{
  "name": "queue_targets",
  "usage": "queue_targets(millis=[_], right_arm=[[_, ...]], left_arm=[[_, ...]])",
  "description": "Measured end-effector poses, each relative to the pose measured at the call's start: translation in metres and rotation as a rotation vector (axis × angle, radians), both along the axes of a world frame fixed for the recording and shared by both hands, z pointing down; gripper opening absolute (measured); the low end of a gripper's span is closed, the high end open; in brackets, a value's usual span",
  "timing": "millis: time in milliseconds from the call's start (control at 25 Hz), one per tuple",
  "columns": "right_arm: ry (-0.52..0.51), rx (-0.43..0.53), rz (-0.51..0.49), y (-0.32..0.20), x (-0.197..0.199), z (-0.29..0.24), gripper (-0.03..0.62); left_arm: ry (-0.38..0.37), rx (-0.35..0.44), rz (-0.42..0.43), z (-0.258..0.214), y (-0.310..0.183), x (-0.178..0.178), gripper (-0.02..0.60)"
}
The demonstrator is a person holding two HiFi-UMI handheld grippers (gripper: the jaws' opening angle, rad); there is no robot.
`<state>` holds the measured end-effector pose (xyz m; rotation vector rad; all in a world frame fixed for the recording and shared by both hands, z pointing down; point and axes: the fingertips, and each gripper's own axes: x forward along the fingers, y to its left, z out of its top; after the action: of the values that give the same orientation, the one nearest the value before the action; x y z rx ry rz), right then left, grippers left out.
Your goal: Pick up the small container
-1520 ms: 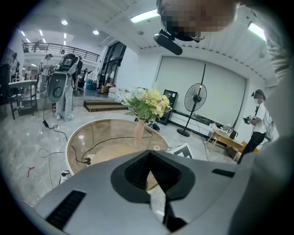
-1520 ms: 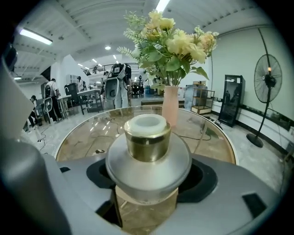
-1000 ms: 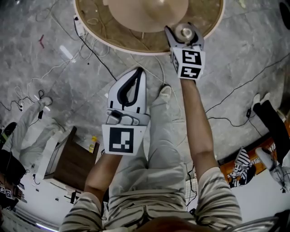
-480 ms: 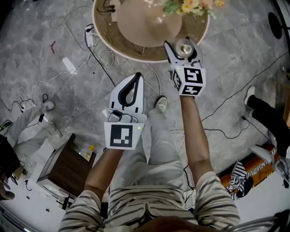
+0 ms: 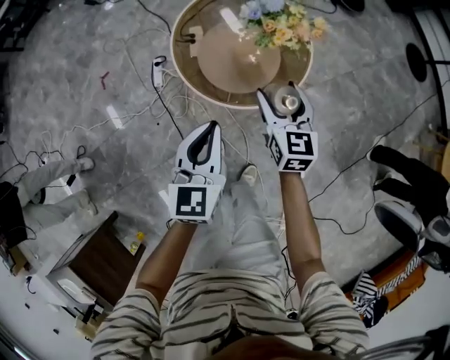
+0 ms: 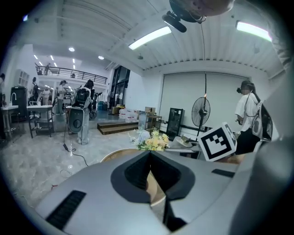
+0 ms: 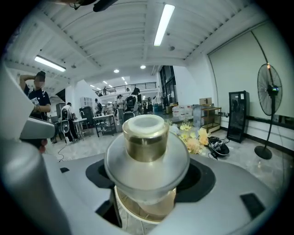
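Note:
The small container (image 7: 146, 137) is a frosted glass jar with a gold collar and a white top. My right gripper (image 7: 146, 181) is shut on its rounded body and holds it upright, high above the floor. From the head view, the container (image 5: 287, 101) sits between the right gripper's (image 5: 281, 95) fingers, over the near rim of the round table (image 5: 184, 63). My left gripper (image 5: 211, 128) hangs to the left and a little nearer. Its jaws (image 6: 149, 156) meet at the tip with nothing between them.
A vase of yellow and white flowers (image 5: 281, 21) stands on the glass table far below. Cables and a power strip (image 5: 158, 70) lie on the marble floor to the left. A wooden cabinet (image 5: 91, 260) is at lower left, and a standing fan (image 7: 268, 87) is to the right.
Both grippers have risen well above the table, which now looks smaller and farther off. The flowers have dropped below the jaws in both gripper views. The container stays in the right gripper.

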<state>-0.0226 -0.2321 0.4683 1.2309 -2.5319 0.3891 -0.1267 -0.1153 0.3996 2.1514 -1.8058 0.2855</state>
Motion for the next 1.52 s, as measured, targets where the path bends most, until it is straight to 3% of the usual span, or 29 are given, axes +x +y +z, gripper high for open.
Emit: queue_targets(millis=[360, 760, 1120, 1520], right_arm=[[-0.043, 0.054, -0.048, 0.055, -0.001, -0.12, 0.342], [-0.089, 0.133, -0.069, 0.11, 0.014, -0.242, 0.342], [-0.103, 0.201, -0.078, 0.149, 0.031, -0.293, 0.344], [-0.094, 0.224, -0.053, 0.142, 0.03, -0.334, 0.344]], left_arm=[[-0.02, 0.03, -0.055, -0.073, 0.036, -0.008, -0.002], [-0.015, 0.118, -0.032, -0.163, 0.065, 0.016, -0.002], [-0.049, 0.194, 0.009, -0.21, 0.089, 0.033, -0.002], [-0.071, 0.241, 0.016, -0.254, 0.075, 0.009, -0.002]])
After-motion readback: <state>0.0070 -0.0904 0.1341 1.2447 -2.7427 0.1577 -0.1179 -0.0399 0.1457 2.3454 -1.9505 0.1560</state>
